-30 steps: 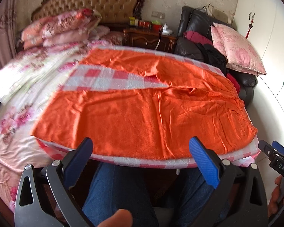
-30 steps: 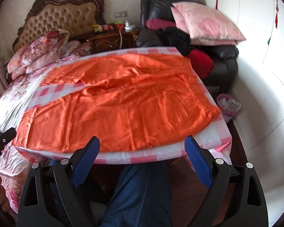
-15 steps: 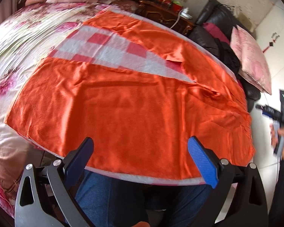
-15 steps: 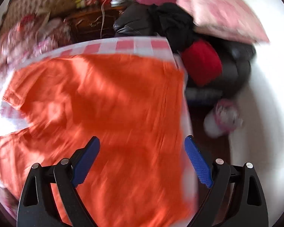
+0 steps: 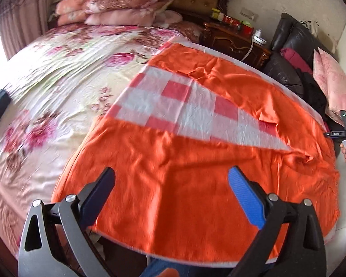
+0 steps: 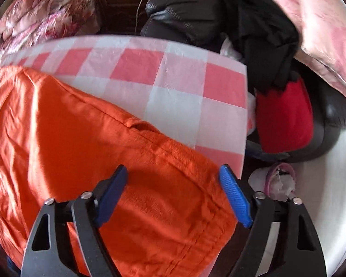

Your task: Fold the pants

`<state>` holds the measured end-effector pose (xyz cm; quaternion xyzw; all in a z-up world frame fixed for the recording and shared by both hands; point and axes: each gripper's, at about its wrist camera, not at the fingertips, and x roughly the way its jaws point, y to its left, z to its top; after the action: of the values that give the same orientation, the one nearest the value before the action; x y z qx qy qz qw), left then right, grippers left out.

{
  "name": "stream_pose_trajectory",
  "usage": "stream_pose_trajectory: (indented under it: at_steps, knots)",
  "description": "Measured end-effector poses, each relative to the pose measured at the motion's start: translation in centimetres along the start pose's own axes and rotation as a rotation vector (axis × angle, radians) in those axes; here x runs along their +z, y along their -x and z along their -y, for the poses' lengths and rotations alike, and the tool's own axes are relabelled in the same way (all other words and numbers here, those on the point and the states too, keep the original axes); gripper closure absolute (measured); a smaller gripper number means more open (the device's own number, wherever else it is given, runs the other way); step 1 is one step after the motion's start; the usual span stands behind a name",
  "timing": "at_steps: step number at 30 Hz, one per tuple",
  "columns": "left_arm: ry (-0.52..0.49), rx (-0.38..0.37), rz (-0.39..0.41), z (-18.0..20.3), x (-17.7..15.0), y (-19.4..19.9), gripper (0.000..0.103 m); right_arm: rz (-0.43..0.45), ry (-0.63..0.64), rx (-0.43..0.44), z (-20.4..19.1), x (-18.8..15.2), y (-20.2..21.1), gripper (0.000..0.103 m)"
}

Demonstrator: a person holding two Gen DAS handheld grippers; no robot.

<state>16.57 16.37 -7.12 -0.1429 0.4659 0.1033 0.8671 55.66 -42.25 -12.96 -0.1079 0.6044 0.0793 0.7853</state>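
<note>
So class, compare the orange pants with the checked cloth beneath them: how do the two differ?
The orange pants are one plain colour; the checked cloth has pink and white squares. The orange pants are creased and spread in a V; the checked cloth lies smooth under them. Both lie flat.

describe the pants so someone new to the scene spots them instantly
Beside the floral bed stands a board covered in a pink-and-white checked cloth. The orange pants lie flat across it, legs splayed in a V. They are the only plain bright-orange thing there.
</note>
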Motion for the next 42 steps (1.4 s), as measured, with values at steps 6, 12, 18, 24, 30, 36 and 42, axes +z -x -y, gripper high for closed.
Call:
stream_pose_trajectory:
  at_steps: [6,12,18,24,30,36,42]
  knots:
    - [-0.096,-0.051,-0.042,1.8,8.4,-3.3,0.004,0.039,0.036,0.088,-0.2,-0.2,1.0,0.091]
    - [0.034,-0.226,-0.153,2.6,21.0,-11.4,0.017,0.238,0.080,0.083,-2.3,-2.9,7.5,0.093]
    - [0.288,-0.313,-0.296,1.9,29.1,-21.8,0.038,0.439,0.173,0.207,-6.3,-8.5,15.8,0.093]
    - [0.488,-0.363,-0.387,1.3,31.3,-28.0,0.044,0.557,0.305,0.353,-9.8,-15.4,21.4,0.093]
    - [0.490,-0.321,-0.475,3.3,31.0,-30.2,0.055,0.558,0.359,0.438,-11.4,-20.6,23.7,0.093]
    - [0.469,-0.282,-0.435,2.1,30.2,-27.4,0.102,0.564,0.260,0.386,-9.1,-21.7,22.9,0.093]
    - [0.501,-0.377,-0.353,-2.3,26.7,-17.4,0.102,0.583,0.221,0.325,-7.0,-21.4,22.4,0.093]
